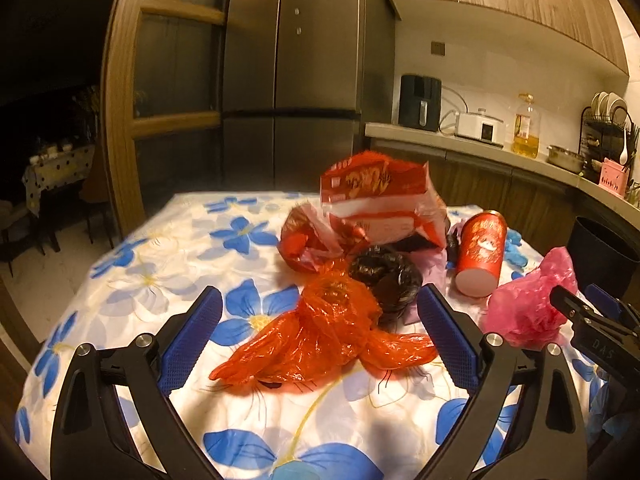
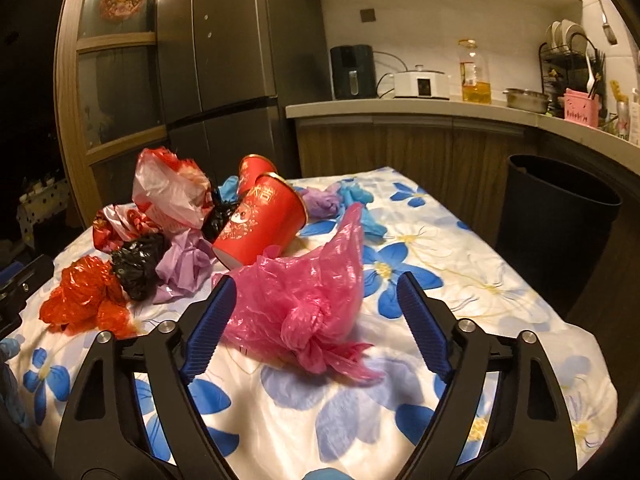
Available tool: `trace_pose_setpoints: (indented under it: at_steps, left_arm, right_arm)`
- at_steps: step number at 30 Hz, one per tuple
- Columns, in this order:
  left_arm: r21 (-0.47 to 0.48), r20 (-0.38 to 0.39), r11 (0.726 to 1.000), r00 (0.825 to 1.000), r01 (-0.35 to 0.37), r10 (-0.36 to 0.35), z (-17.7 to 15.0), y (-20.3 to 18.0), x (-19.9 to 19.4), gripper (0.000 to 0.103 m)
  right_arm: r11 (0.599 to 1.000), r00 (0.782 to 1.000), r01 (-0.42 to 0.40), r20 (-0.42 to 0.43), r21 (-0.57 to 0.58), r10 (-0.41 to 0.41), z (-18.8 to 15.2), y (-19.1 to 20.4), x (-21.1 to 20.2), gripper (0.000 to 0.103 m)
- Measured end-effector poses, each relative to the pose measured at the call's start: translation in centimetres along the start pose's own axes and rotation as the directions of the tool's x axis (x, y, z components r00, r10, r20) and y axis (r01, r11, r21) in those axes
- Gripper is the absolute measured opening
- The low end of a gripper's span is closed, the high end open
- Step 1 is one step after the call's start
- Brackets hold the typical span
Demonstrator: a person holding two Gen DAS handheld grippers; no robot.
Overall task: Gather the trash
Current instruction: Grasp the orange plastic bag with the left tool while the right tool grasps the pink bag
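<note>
Trash lies on a table with a blue-flower cloth (image 1: 160,264). My left gripper (image 1: 320,320) is open, its jaws either side of a crumpled orange-red plastic bag (image 1: 324,336). Behind that bag are a black bag (image 1: 384,276), a red-and-white snack bag (image 1: 376,204) and a red paper cup (image 1: 480,252) on its side. My right gripper (image 2: 316,308) is open, its jaws either side of a knotted pink plastic bag (image 2: 304,292). The orange bag (image 2: 84,296), black bag (image 2: 138,264), a purple bag (image 2: 184,264) and red cups (image 2: 264,220) lie to its left.
A dark trash bin (image 2: 556,216) stands off the table's right edge, also in the left wrist view (image 1: 600,256). A fridge (image 1: 296,72) and a kitchen counter (image 2: 420,108) with appliances stand behind. Blue gloves (image 2: 360,200) lie at the far side of the table.
</note>
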State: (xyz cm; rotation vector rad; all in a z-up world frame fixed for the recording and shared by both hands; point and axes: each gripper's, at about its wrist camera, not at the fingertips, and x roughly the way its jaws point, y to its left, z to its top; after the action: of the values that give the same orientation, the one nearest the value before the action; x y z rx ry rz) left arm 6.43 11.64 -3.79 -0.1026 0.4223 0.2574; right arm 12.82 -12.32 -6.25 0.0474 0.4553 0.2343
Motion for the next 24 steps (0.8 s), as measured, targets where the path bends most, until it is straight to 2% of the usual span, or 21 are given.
trace_pose_setpoints:
  at_steps: [4, 6, 8, 11, 15, 20, 24]
  left_arm:
    - [-0.026, -0.079, 0.999, 0.997, 0.019, -0.021, -0.2, 0.4, 1.9, 0.087]
    - [-0.027, -0.111, 0.999, 0.993, 0.026, -0.028, -0.5, 0.2, 2.7, 0.070]
    - [-0.027, -0.143, 0.999, 0.989, 0.026, -0.030, -0.9, 0.2, 3.4, 0.063]
    - [-0.039, -0.173, 0.998, 0.984, 0.045, -0.051, -1.1, 0.4, 4.1, 0.044]
    - [-0.045, -0.192, 0.997, 0.979, 0.061, -0.068, -1.4, 0.4, 4.3, 0.030]
    - [-0.041, -0.203, 0.996, 0.975, 0.080, -0.086, -1.7, 0.2, 4.3, 0.015]
    - [-0.047, -0.184, 0.996, 0.980, 0.071, -0.079, -1.5, 0.1, 3.4, 0.010]
  right_arm:
    - [1.000, 0.999, -0.015, -0.029, -0.005, 0.015, -0.3, 0.1, 1.5, 0.066]
    - [1.000, 0.999, -0.025, -0.043, -0.008, 0.025, -0.5, 0.2, 2.0, 0.061]
    - [0.999, 0.998, -0.035, -0.050, -0.017, 0.034, -0.6, 0.4, 2.3, 0.055]
    - [0.998, 0.998, -0.045, -0.049, -0.032, 0.044, -0.8, 0.7, 2.3, 0.045]
    - [0.997, 0.998, -0.049, -0.044, -0.054, 0.046, -0.9, 1.2, 2.1, 0.030]
    - [0.995, 0.998, -0.050, -0.040, -0.089, 0.047, -0.9, 1.6, 1.5, 0.025]
    - [0.995, 0.998, -0.051, -0.025, -0.091, 0.049, -0.7, 1.4, 0.2, 0.021]
